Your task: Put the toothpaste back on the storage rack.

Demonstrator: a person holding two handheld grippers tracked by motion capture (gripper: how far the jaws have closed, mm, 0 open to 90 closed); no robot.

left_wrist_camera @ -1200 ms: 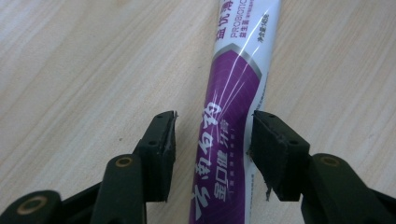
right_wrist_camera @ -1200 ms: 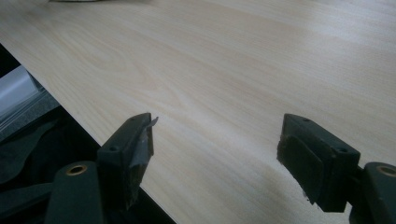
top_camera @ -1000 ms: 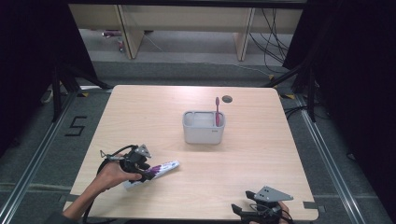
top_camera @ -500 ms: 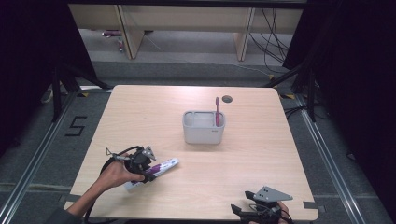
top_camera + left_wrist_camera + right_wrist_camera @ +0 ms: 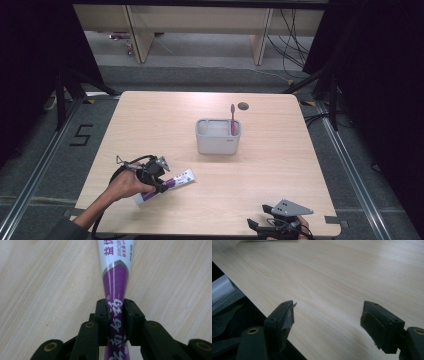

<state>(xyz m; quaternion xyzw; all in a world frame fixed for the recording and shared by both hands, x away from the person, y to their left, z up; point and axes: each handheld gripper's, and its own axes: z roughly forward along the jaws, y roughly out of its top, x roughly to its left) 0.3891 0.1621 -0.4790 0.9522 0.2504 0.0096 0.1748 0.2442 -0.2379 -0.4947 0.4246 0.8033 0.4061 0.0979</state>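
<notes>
Here I see the pale wooden table (image 5: 280, 165) as the biggest thing in front of me, with a small dark round hole (image 5: 243, 106) near its far edge. Roughly at its middle stands a grey caddy (image 5: 218, 142), and a purple toothbrush (image 5: 232, 118) sticks up out of its right-hand compartment. Nothing lies between the caddy and the near left part of the table, where the toothpaste tube (image 5: 170, 183) rests flat on the wood, white toward the caddy side and purple toward the hand. My left gripper (image 5: 156, 176) is down on that purple end; in the left gripper view its jaws have just been closing and now pinch the tube (image 5: 115, 287) from both sides, with the pads (image 5: 103, 315) pressing on the printed purple part. My right gripper (image 5: 272, 227) sits at the near right edge of the table, well apart from the tube, and in the right gripper view its jaws stand spread wide over bare wood (image 5: 352, 277), with nothing between them.
</notes>
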